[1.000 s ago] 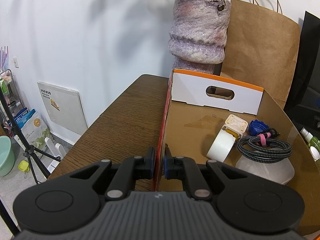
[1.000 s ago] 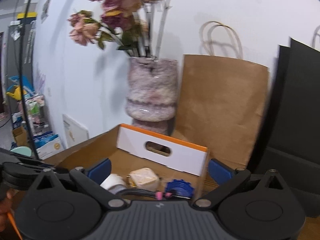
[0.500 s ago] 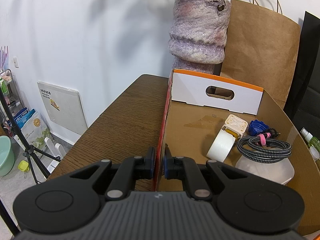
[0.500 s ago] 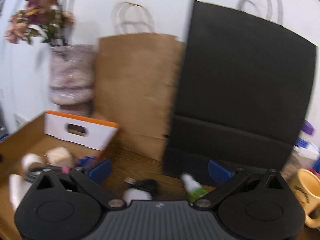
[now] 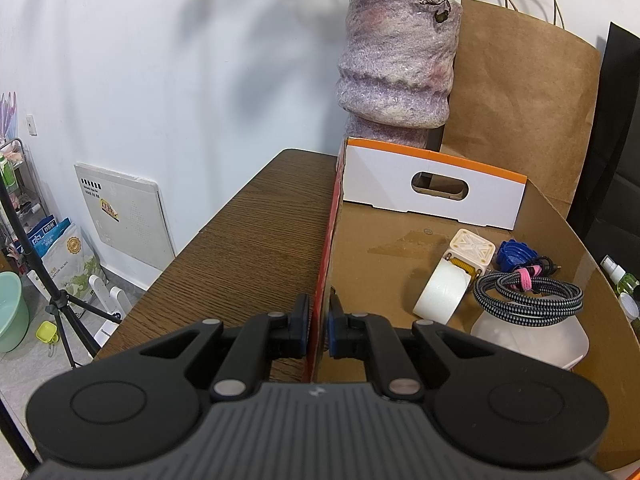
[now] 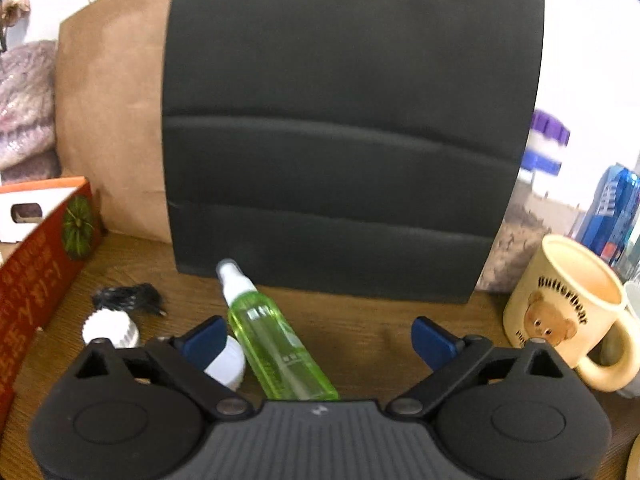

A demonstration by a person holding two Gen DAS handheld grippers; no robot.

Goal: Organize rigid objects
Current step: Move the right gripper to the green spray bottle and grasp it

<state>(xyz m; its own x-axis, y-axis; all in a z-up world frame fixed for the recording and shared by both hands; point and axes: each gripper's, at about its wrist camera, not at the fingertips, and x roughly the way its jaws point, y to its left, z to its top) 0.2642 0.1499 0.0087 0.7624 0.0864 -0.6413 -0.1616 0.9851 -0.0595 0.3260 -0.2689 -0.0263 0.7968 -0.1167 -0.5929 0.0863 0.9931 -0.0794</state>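
One open cardboard box with red outer walls and an orange-edged white end panel [image 5: 432, 188] is resting on a dark wood-grain table [image 5: 256, 240]. Its left wall is being pinched by the left gripper [image 5: 319, 330], whose two blue-padded jaws are clamped tight on either side of the cardboard. Five things are lying inside the box: one roll of white tape [image 5: 442, 292], one cream square plastic piece [image 5: 472, 250], one blue ridged cap [image 5: 514, 254], one black-and-white braided cable coil tied with a pink band [image 5: 528, 296], and one white plastic dish [image 5: 532, 340] under that coil.

In the right wrist view, the right gripper [image 6: 320, 340] is being held over the table beside the box, its two jaws spread wide and closing. One clear green spray bottle with a white nozzle [image 6: 272, 344] is lying on its side between them, nearer the left jaw; neither pad is seen pressing on it. One white round cap [image 6: 226, 364] is lying just beside the bottle, one white ridged lid [image 6: 110, 330] and one small black cable bundle [image 6: 128, 298] farther left. One cream bear-print mug [image 6: 568, 312] is standing at the right. One black flat bag [image 6: 352, 128] and one brown paper bag [image 6: 112, 112] are standing behind.
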